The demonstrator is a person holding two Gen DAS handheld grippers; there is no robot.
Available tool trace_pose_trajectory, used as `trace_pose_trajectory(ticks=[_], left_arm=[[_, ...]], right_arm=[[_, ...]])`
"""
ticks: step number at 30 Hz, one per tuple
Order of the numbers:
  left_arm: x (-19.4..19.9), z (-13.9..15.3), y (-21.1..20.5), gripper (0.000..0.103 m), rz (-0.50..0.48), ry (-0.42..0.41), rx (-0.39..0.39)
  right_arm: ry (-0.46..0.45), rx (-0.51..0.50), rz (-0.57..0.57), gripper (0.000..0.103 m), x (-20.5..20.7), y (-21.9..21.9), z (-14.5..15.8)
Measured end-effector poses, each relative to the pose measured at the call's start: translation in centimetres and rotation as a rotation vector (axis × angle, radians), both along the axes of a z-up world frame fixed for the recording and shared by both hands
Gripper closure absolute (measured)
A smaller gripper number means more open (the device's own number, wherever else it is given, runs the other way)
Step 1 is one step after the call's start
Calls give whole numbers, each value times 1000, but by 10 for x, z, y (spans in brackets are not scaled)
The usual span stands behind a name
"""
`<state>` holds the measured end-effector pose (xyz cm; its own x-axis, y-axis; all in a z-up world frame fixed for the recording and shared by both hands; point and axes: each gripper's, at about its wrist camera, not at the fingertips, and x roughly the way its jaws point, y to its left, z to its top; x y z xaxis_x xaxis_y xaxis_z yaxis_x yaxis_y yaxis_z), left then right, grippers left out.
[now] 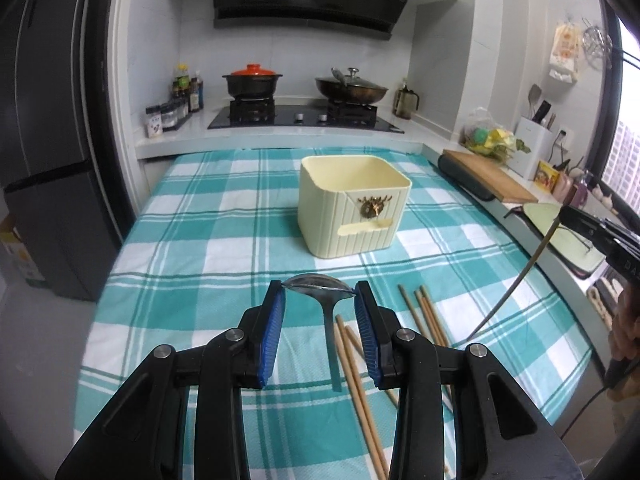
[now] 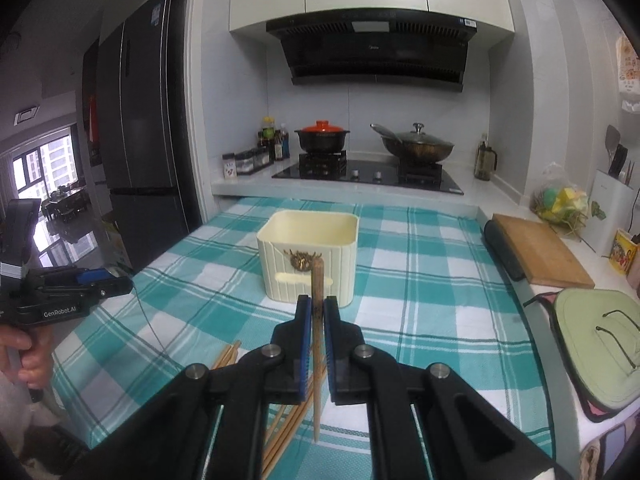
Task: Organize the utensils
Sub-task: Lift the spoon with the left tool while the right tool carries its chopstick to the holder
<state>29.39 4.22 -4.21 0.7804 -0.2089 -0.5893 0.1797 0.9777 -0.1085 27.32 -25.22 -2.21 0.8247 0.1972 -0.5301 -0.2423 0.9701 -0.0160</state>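
1. A shiny metal spoon (image 1: pixel 320 294) is held by its bowl between the blue ribbed pads of the left gripper (image 1: pixel 319 294). The jaws are part way open, as wide as the bowl, and the thin handle hangs down.
2. One wooden chopstick (image 2: pixel 318 320) is pinched in the right gripper (image 2: pixel 317 307). The jaws are nearly closed on it, and its thick end points up.
3. The cream holder box (image 1: pixel 352 208) is seen at 12 o'clock from both grippers, open on top, with ribbed sides.
4. The carry step is judged to be in hand; neither tool is over the box yet.
5. Next, each tool would need to be lifted over the rim and let go inside.
6. More chopsticks (image 1: pixel 430 314) are left on the checked cloth (image 1: pixel 200 240) at 5 o'clock from the box.
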Motion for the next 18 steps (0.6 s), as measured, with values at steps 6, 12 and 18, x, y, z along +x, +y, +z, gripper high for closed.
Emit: trace_pose_trajectory(ticks=[6,12,18], left_arm=[[13,18,1,67,-14,0,-21],[48,55,6,67,-48,1,-71],[109,103,2,67,-45,-60,-79]], right_arm=[[-47,21,-5,97,8,3,17],[-48,54,15,97,42,2,40],[-109,77,27,97,96,5,78]])
